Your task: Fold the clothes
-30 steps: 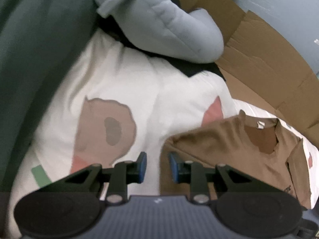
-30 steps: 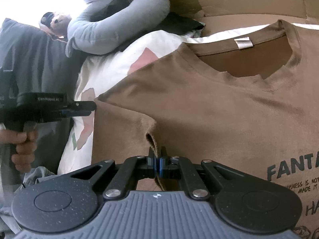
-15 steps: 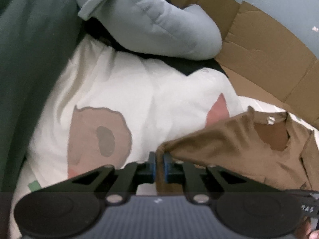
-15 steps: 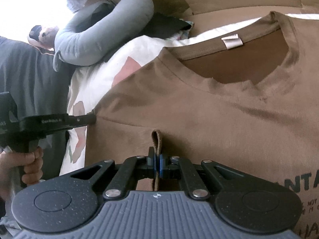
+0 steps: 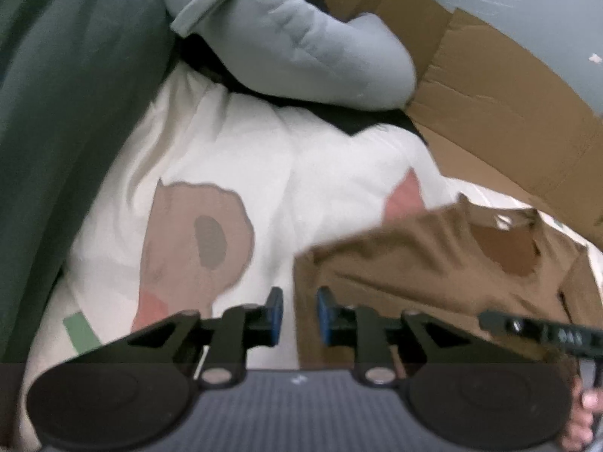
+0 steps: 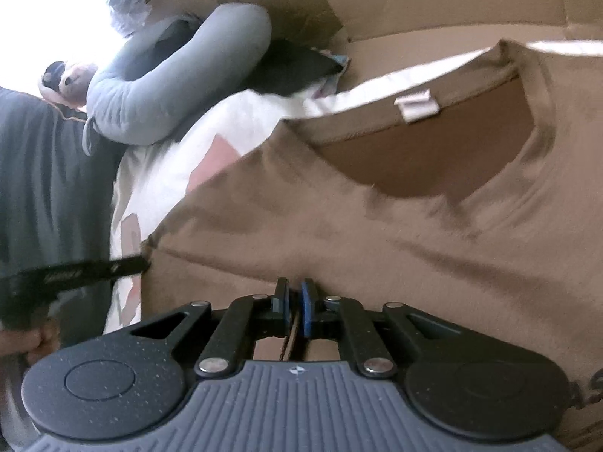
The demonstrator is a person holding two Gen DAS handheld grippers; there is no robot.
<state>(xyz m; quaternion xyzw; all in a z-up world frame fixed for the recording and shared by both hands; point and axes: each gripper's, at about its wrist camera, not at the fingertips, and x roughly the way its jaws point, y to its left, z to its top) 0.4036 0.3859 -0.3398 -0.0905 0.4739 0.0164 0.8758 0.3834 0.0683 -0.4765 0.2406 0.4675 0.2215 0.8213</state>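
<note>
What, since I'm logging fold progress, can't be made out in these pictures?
Shirt hem and lower half: both views, hidden behind gripper bodies, cut by frame edges.
Print: right wrist view, cut off at the right edge.
Label text: both views, blurred and too small.
How much cloth the right gripper pinches: right wrist view, its pads hide it.

I seem to be in a bedroom at home: I am working on a bed covered with a white quilt printed with a cartoon animal. A long grey body pillow lies along it, a plush toy sits beyond, and flattened cardboard lines the far side.
</note>
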